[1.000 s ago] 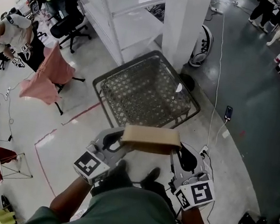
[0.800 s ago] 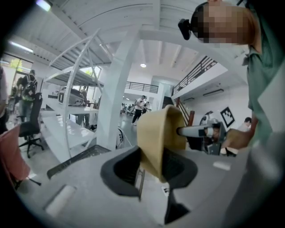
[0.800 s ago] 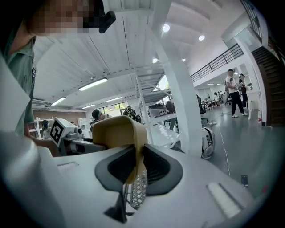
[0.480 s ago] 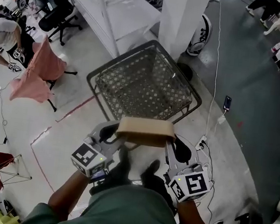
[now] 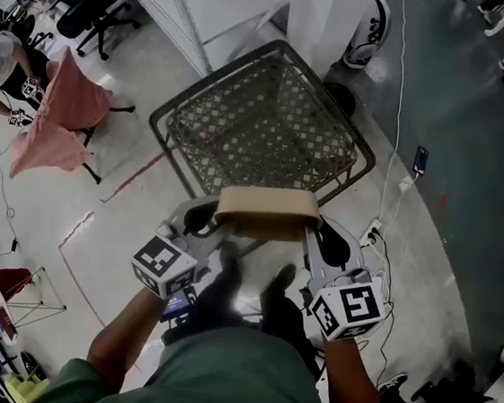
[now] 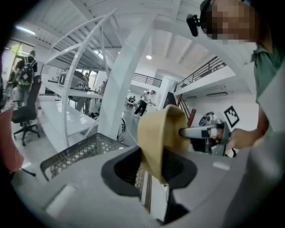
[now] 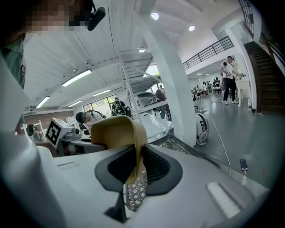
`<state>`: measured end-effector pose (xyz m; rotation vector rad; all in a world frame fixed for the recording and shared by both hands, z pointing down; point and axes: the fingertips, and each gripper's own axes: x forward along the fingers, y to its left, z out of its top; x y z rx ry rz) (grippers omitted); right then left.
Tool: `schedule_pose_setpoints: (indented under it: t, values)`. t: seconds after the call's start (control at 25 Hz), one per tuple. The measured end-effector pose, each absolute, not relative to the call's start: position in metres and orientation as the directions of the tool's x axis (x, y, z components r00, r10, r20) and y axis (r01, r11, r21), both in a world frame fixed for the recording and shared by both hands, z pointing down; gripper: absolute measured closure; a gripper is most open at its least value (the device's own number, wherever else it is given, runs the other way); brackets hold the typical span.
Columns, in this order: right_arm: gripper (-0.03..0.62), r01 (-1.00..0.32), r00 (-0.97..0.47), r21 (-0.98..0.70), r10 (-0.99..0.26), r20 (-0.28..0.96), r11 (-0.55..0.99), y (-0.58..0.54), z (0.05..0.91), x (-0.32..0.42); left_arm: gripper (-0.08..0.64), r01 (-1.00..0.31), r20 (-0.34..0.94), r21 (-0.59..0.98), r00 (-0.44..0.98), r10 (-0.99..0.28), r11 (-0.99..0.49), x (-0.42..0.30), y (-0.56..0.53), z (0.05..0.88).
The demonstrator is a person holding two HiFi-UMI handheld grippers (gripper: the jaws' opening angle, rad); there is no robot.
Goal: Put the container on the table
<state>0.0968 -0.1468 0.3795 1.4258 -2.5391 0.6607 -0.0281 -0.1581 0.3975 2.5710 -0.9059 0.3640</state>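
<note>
Container [image 5: 265, 208] hangs above the mesh desk's [image 5: 261, 125] near edge. Your left gripper [image 5: 206, 225] fingers clamp its left end wall; your right gripper [image 5: 322, 240] fingers clamp the right. Floor [image 5: 135, 192] lies open left of the desk.

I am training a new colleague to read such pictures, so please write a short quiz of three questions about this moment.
1. True or false: the tan container already rests on the mesh table.
2. How many tongs clamp the container? A. none; B. one; C. two.
3. What colour is the cloth at the left of the head view?

Key:
1. False; the tongs hold it up.
2. C; the left tongs and the right tongs each pinch one end wall.
3. Pink.
</note>
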Motion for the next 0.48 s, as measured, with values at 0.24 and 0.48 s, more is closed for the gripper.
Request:
schedule_pose_setpoints:
  t: [0.24,0.48]
  values:
    - [0.545,-0.852,-0.516,-0.328,-0.76,0.395,0.408,-0.155,0.407,0.111,0.451,-0.639,0.389,0.303,0.761,-0.52,-0.707,-0.015,-0.166,0.424]
    - [0.548,-0.861,-0.499,-0.342,-0.758,0.421,0.377,-0.153,0.426,0.126,0.451,-0.628,0.393,0.319,0.769,-0.504,-0.71,0.0,-0.166,0.439]
